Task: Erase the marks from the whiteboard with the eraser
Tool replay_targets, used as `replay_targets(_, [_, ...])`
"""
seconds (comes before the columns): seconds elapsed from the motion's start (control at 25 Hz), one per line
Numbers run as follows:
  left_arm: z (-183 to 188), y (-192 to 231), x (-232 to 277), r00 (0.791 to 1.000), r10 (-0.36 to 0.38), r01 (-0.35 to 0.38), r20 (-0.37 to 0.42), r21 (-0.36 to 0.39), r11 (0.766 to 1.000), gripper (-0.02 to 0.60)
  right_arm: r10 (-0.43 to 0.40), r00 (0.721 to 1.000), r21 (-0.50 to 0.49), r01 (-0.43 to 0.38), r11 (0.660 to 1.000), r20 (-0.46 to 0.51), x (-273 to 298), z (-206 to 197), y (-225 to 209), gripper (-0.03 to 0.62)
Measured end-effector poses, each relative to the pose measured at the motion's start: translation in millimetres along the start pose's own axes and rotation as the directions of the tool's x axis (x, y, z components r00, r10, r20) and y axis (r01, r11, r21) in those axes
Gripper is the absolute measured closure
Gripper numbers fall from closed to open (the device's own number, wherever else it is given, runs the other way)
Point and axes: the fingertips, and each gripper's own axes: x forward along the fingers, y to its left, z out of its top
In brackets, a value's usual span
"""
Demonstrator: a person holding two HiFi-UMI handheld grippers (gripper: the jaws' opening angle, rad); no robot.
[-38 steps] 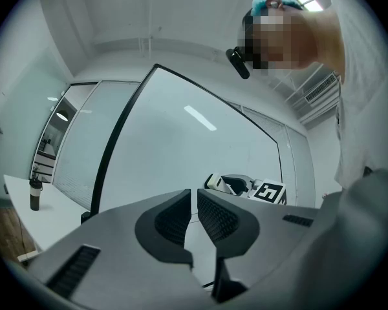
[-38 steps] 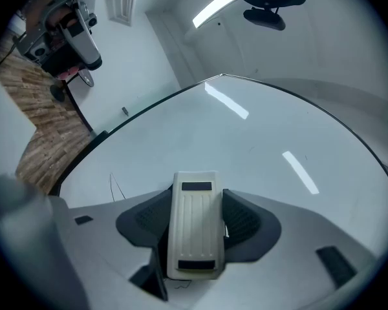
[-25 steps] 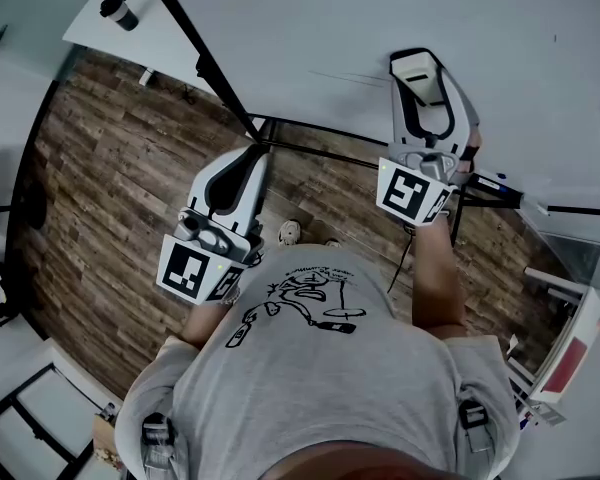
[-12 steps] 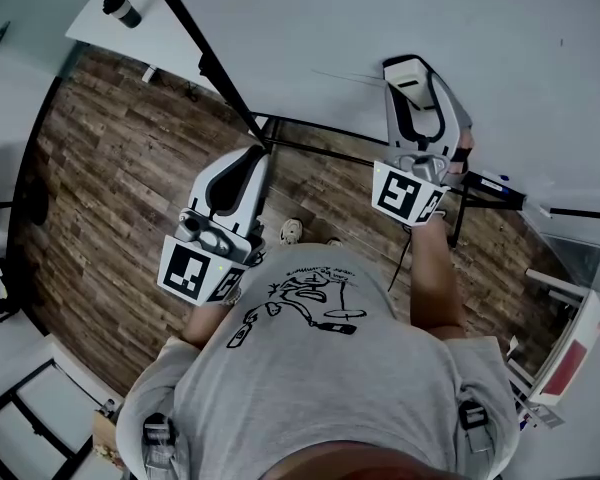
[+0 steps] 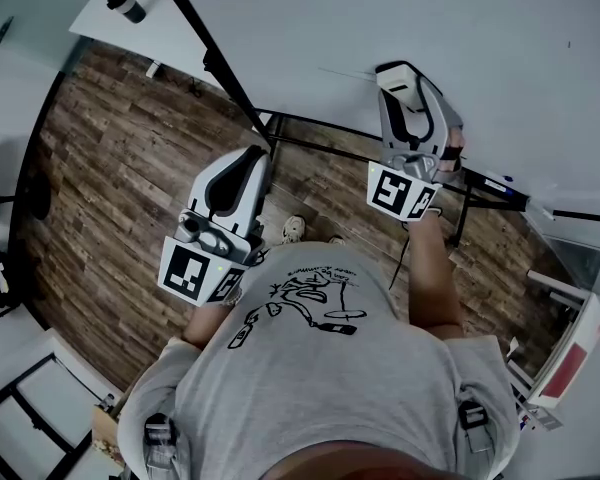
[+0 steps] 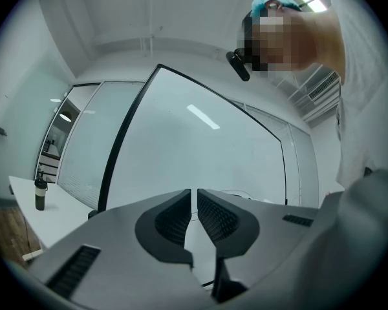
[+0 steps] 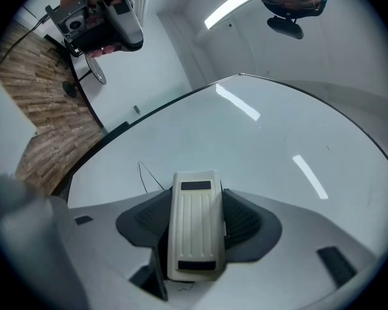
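Eraser moved up the whiteboard (image 7: 258,141)
Right hand-held gripper (image 7: 197,215), clamped on the eraser (image 7: 194,244), has shifted up-left; left hand-held gripper (image 6: 195,202), narrow and empty, stays put.

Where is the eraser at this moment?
The eraser is clamped between the jaws of the right gripper, in front of the whiteboard, just right of a thin pen mark.
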Motion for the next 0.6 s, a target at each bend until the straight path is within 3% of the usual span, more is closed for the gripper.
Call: replay_targets(0.6, [3.2,2.5,-7.7,1.0,0.011,-0.011,0.001,0.003,1.0,0.537,0.043,0.999,0.008,-0.043,0.999,-0.021,3.4,-10.6,26.2,0.339])
